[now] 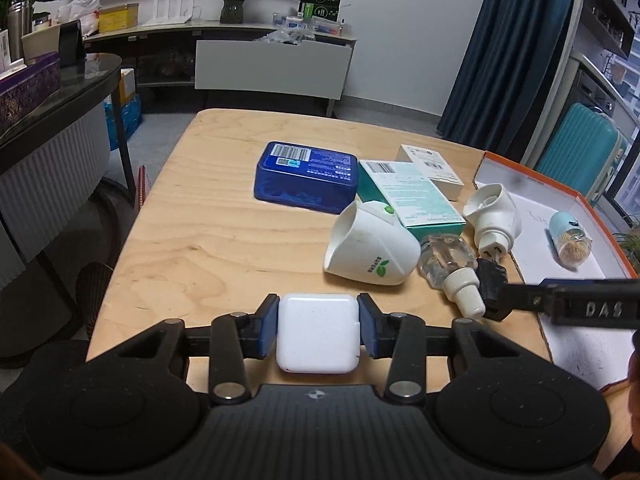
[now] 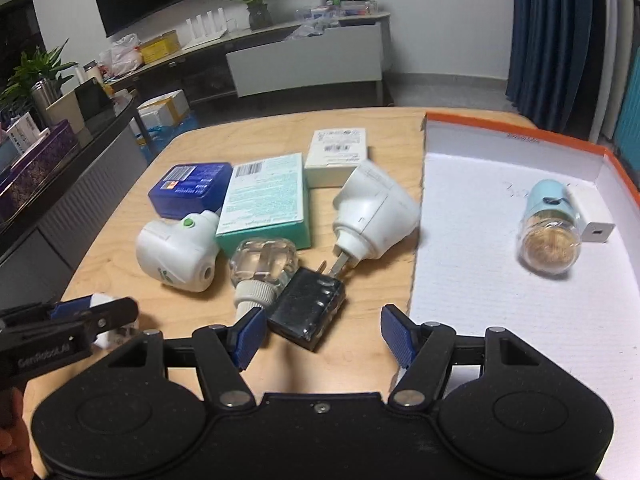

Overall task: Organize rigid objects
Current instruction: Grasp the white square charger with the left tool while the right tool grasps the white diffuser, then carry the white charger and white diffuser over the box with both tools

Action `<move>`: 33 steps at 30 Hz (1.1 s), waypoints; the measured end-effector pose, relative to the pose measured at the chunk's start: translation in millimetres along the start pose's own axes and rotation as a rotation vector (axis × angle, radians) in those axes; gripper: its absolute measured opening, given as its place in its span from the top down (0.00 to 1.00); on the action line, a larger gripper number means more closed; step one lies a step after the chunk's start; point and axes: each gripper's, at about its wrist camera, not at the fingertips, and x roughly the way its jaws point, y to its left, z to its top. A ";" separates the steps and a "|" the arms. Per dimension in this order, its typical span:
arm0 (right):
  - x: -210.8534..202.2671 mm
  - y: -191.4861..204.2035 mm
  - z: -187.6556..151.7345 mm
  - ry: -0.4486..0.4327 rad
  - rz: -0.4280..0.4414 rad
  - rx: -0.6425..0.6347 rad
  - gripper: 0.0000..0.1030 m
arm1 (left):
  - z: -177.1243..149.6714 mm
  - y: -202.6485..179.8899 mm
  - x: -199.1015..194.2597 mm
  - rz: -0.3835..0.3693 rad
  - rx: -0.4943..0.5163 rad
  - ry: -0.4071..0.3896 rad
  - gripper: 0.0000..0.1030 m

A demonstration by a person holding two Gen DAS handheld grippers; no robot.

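Note:
My left gripper (image 1: 318,312) is shut on a white square adapter (image 1: 317,334), its blue pads pressing both sides just above the wooden table (image 1: 224,240). My right gripper (image 2: 324,332) stands open, with a black block (image 2: 310,312) just beyond its left finger. A clear refill bottle (image 2: 262,264) touches the black block. Nearby lie two white plug-in devices (image 2: 180,252) (image 2: 376,208), a blue box (image 2: 192,188), a teal box (image 2: 268,200) and a white box (image 2: 338,156). The right gripper's finger (image 1: 494,292) reaches in beside the bottle (image 1: 448,264).
An orange-rimmed white tray (image 2: 480,240) lies on the right and holds a toothpick jar (image 2: 550,228) and a small white adapter (image 2: 594,216). The table's left and near edges are close by. A dark counter (image 1: 60,92) stands off to the left.

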 end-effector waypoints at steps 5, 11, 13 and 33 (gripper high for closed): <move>-8.1 -2.5 2.5 -0.021 0.013 0.003 0.25 | -2.2 5.4 -5.5 -0.025 -0.012 -0.022 0.60; -6.9 -8.1 9.4 -0.046 -0.010 0.002 0.25 | 3.6 6.0 -13.4 -0.040 -0.019 -0.065 0.60; -3.1 -13.5 12.5 -0.044 -0.015 0.021 0.25 | 4.7 5.8 -14.9 -0.043 -0.025 -0.071 0.60; 74.7 -33.3 54.6 0.018 -0.044 0.049 0.27 | 18.3 -4.6 -21.9 -0.109 -0.056 -0.095 0.60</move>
